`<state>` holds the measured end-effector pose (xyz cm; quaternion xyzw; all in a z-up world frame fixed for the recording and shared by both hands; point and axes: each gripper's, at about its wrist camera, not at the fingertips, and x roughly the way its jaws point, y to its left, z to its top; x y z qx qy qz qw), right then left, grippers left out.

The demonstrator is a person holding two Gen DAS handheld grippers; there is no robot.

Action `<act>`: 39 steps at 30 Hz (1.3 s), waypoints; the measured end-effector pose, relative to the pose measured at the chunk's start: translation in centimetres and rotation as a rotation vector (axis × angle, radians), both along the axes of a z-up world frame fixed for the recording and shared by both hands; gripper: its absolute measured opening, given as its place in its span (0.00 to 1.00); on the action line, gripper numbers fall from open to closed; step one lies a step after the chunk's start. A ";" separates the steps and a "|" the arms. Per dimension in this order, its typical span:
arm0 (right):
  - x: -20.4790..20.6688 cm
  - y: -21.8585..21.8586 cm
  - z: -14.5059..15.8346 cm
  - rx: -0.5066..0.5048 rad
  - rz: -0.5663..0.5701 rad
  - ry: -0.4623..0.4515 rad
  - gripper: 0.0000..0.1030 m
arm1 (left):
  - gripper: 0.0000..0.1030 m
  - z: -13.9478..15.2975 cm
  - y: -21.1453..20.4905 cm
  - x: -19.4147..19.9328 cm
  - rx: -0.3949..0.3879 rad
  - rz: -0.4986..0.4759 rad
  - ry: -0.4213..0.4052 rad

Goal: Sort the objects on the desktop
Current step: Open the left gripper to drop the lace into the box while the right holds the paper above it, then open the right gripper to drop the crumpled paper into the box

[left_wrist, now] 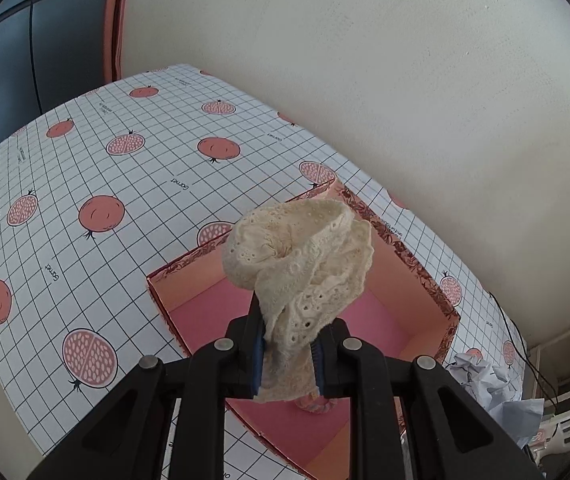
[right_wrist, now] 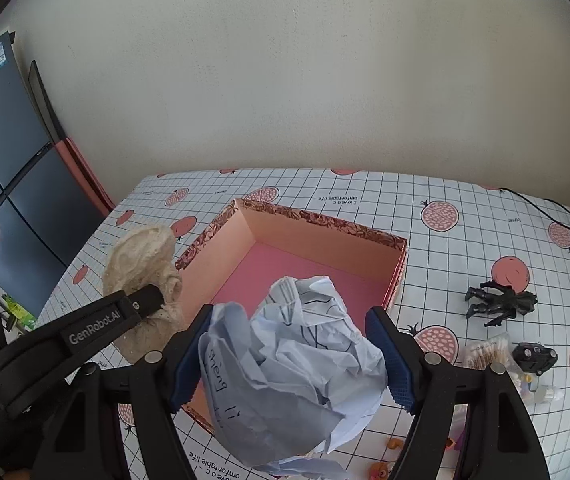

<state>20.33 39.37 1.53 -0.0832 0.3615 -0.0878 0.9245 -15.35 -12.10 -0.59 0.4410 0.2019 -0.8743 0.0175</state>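
My left gripper is shut on a cream lace cloth, which bunches up above the fingers over the open pink box. In the right wrist view my right gripper stands wide, its blue pads pressed on both sides of a crumpled paper ball at the near edge of the same box. The lace cloth and the left gripper's finger show just left of the box. The box floor is pink and mostly bare.
A grid tablecloth with pomegranates covers the table. Right of the box lie a black toy figure, a black toy car, a bag of cotton swabs and a small bottle. A black cable runs along the far right edge.
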 end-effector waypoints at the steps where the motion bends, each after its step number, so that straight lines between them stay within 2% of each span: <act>1: 0.1 -0.1 -0.2 0.003 -0.002 0.006 0.76 | 0.20 -0.2 0.0 -0.1 -0.002 0.001 -0.007; 8: 0.2 -0.7 -0.7 0.029 -0.010 0.032 0.78 | 0.21 -1.0 -0.4 -0.2 0.033 0.030 -0.045; 12: 0.3 -0.9 -0.9 0.032 -0.012 0.042 0.80 | 0.31 -0.8 -0.7 -0.2 0.039 0.041 -0.044; 14: 0.4 -1.0 -1.0 0.034 -0.013 0.047 0.81 | 0.41 -0.7 -0.8 -0.2 0.043 0.051 -0.044; 18: 0.5 -1.1 -1.2 0.039 -0.018 0.058 0.84 | 0.43 -0.5 -1.0 0.0 0.046 0.056 -0.040; 20: 0.5 -1.1 -1.3 0.040 -0.017 0.062 0.86 | 0.49 -0.3 -1.0 0.0 0.043 0.062 -0.038; 32: 0.5 -1.3 -1.4 0.052 -0.018 0.068 0.96 | 0.49 0.2 -0.9 0.2 0.035 0.071 -0.031; 39: 0.6 -1.4 -1.5 0.057 -0.027 0.070 0.98 | 0.50 0.4 -0.9 0.3 0.030 0.071 -0.029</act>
